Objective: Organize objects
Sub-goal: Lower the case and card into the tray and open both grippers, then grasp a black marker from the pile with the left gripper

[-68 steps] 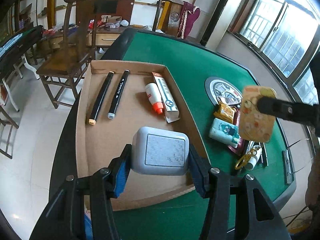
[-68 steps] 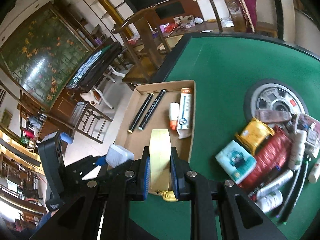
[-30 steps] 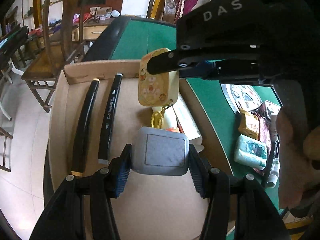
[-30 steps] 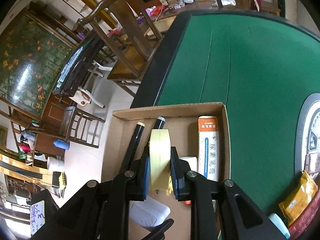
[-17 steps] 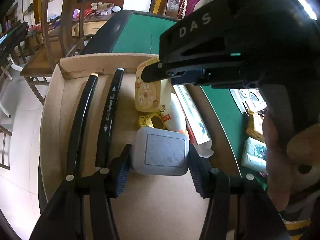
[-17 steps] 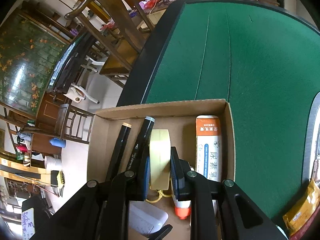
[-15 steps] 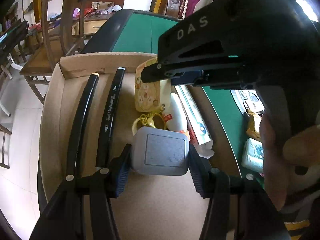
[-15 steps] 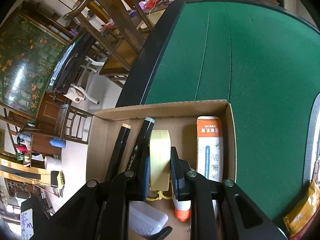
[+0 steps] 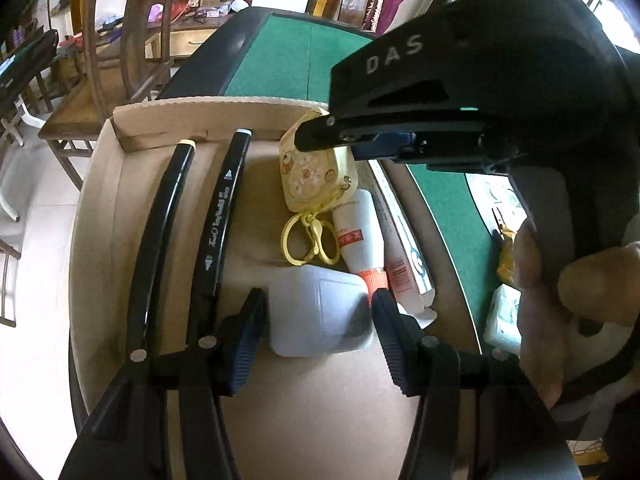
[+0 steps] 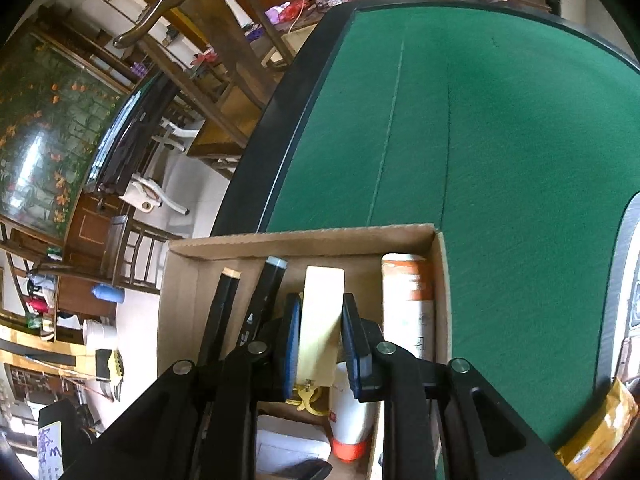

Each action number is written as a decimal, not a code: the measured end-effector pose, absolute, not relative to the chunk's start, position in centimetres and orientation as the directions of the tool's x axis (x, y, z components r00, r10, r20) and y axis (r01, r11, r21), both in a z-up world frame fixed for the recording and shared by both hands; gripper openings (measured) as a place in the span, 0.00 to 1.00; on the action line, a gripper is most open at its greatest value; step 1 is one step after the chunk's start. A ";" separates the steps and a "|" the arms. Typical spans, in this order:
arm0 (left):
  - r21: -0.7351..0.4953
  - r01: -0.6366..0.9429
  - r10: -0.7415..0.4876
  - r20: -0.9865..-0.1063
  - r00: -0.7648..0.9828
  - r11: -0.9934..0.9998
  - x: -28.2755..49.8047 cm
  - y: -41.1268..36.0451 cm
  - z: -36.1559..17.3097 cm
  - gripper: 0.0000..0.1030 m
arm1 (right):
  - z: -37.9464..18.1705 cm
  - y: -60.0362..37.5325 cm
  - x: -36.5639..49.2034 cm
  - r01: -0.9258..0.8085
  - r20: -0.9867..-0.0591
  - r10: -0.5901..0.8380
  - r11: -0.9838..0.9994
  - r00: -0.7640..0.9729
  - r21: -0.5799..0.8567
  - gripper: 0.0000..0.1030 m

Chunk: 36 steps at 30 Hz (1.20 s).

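Left gripper (image 9: 318, 332), low centre, reaches into the cardboard box (image 9: 160, 130) and is clamped on a pale plastic jug (image 9: 320, 304). The right gripper (image 10: 320, 320) has just been easing apart, with the yellow case (image 10: 323, 296) loose between its pads at the box's centre.

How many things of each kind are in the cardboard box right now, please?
Black markers: 2
White tube: 1
Long carton: 1
Yellow case with rings: 1
Grey bottle: 1
Total: 6
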<state>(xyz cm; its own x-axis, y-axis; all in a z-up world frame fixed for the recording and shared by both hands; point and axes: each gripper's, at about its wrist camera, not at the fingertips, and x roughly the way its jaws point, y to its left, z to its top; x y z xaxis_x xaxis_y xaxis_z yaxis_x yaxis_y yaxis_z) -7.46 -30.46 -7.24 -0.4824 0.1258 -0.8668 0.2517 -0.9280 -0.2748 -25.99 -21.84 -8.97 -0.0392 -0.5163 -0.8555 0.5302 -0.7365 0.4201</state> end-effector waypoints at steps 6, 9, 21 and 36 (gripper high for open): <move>-0.273 0.265 0.117 -0.867 -0.485 -0.925 -7.6 -30.9 -6.8 0.55 | -7.7 -20.4 -26.5 0.519 -0.842 -0.536 -0.738 -0.064 0.431 0.27; -0.267 0.283 0.097 -0.862 -0.497 -0.921 -7.3 -31.2 -6.2 0.55 | -6.7 -19.3 -26.5 0.512 -0.833 -0.547 -0.741 -0.084 0.435 0.27; -0.263 0.317 0.060 -0.846 -0.530 -0.911 -5.5 -31.8 -4.7 0.56 | -2.8 -11.7 -24.4 0.468 -0.781 -0.612 -0.729 -0.121 0.499 0.31; -0.275 0.104 0.179 -0.825 -0.535 -0.956 -4.6 -19.9 -1.8 0.56 | -3.1 11.3 -18.7 0.260 -0.788 -0.566 -0.821 -0.243 0.509 0.37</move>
